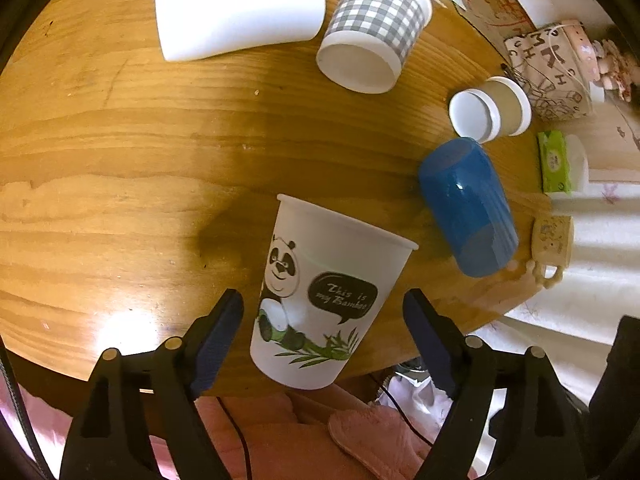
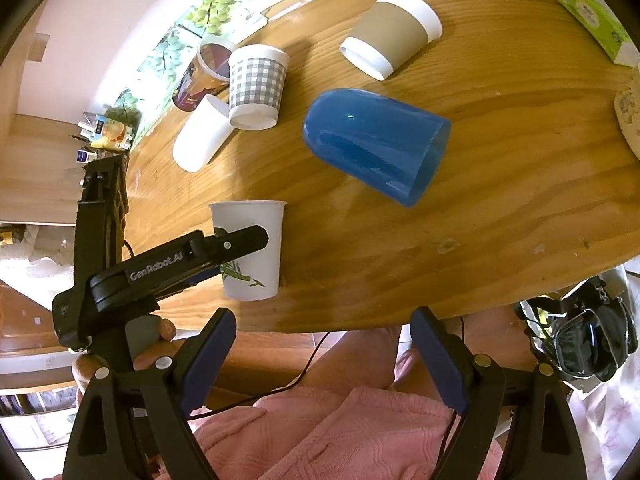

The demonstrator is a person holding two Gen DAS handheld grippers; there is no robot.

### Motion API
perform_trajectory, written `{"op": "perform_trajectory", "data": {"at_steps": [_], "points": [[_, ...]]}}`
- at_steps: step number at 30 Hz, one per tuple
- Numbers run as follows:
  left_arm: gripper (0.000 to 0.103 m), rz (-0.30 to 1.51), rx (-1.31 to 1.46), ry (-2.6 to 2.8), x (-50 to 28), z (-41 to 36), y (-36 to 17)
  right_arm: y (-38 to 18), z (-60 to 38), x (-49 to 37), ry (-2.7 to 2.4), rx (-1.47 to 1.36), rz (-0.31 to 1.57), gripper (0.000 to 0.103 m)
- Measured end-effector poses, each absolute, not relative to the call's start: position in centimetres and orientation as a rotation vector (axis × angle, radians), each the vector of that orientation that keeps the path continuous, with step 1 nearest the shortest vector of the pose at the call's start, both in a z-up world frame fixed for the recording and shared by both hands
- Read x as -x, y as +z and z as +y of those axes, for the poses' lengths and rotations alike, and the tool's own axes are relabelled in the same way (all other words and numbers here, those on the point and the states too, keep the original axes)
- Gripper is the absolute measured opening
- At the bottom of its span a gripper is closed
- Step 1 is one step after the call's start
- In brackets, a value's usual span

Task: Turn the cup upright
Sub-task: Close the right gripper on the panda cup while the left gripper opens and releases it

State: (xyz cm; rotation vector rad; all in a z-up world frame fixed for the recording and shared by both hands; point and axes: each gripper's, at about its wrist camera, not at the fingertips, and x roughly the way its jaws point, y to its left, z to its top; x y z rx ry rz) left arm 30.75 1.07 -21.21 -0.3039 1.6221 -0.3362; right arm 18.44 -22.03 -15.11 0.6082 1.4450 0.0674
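A white panda cup (image 1: 320, 292) stands upright near the table's front edge; it also shows in the right wrist view (image 2: 252, 248). My left gripper (image 1: 324, 316) is open, its fingers on either side of the cup with gaps between. A blue cup (image 2: 376, 144) lies on its side in the middle of the table, also seen in the left wrist view (image 1: 468, 208). My right gripper (image 2: 324, 332) is open and empty, held off the table's front edge, below the blue cup.
A grey checked cup (image 1: 368, 28), a brown-sleeved cup (image 1: 492, 108) and a plain white cup (image 1: 240, 8) lie on the wooden table (image 1: 120, 160). A green tissue pack (image 1: 554, 162) sits at the right edge. Pink cloth (image 2: 340, 436) is below the table's edge.
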Motion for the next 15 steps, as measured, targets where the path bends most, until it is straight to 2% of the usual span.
{"op": "perform_trajectory", "data": {"at_steps": [6,15], "points": [[0.086,1.577,0.279,-0.397,-30.7,1.2,-19.8,-15.4,-21.3,-19.1,0.077,-0.611,1.452,0.090],[0.086,1.395,0.245,-0.466,-30.4,2.4,-17.4,-16.4,-20.3,-20.4,0.085,-0.655,1.439,0.090]]}}
